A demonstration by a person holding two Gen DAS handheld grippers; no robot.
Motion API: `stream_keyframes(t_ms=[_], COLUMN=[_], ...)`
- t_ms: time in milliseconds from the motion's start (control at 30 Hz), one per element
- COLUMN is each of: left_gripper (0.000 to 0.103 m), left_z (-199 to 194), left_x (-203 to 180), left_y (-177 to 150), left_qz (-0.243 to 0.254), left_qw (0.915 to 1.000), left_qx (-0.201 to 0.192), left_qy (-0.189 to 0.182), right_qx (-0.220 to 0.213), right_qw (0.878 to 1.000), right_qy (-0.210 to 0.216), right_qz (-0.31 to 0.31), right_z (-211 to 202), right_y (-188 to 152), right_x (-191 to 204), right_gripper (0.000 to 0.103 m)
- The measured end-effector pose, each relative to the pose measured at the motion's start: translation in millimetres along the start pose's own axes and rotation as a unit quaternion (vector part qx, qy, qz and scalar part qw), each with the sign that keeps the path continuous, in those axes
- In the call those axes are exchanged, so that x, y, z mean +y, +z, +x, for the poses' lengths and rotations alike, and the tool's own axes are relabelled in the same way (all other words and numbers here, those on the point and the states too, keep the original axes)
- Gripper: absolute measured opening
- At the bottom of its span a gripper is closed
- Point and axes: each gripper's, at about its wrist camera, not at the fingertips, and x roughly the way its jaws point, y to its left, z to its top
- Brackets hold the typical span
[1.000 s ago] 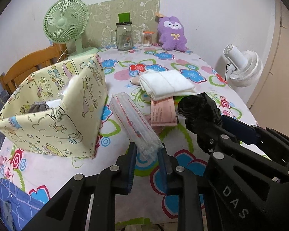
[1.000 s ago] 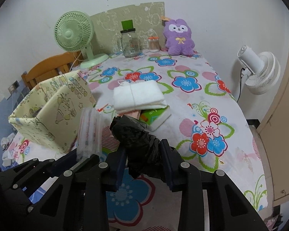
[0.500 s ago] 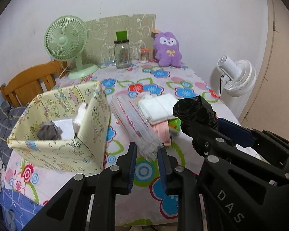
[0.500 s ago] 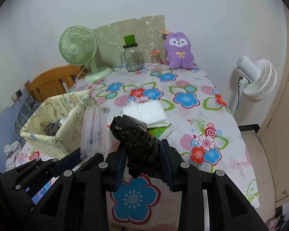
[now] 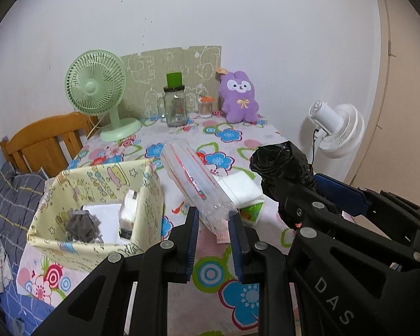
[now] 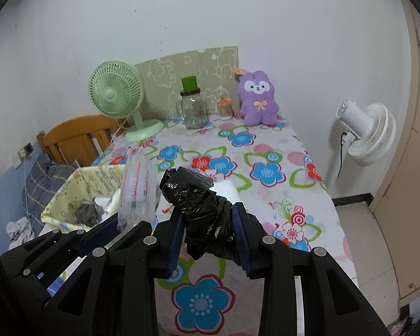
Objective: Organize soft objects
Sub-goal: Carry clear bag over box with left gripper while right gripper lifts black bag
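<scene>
My left gripper is shut on a clear plastic packet with red stripes, held in the air to the right of the yellow patterned fabric box. The box holds a grey cloth and white packs. My right gripper is shut on a crumpled black plastic bag, raised above the table beside the left gripper. The packet and box also show in the right wrist view. A folded white cloth lies on the table under the packet.
A green fan, a glass jar, a small cup of sticks and a purple plush stand at the table's back. A white fan stands off the right edge. A wooden chair is at the left.
Both grippers have risen and pulled back from the table with their loads still held. The box's inside now shows from above.
</scene>
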Motion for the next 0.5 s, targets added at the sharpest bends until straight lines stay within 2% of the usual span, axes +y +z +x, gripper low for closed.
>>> stream_keyframes(t_ms=[500], left_gripper=[0.017], left_z=[0], left_x=[19], left_y=[13], left_qz=[-0.012], left_qw=[0.9999], left_qx=[-0.007], left_qy=[-0.008], right_qx=[-0.003], right_qw=[1.000], right_qy=[0.000], right_qz=[-0.009], right_z=[5], right_y=[16], right_x=[17], right_gripper=[0.038])
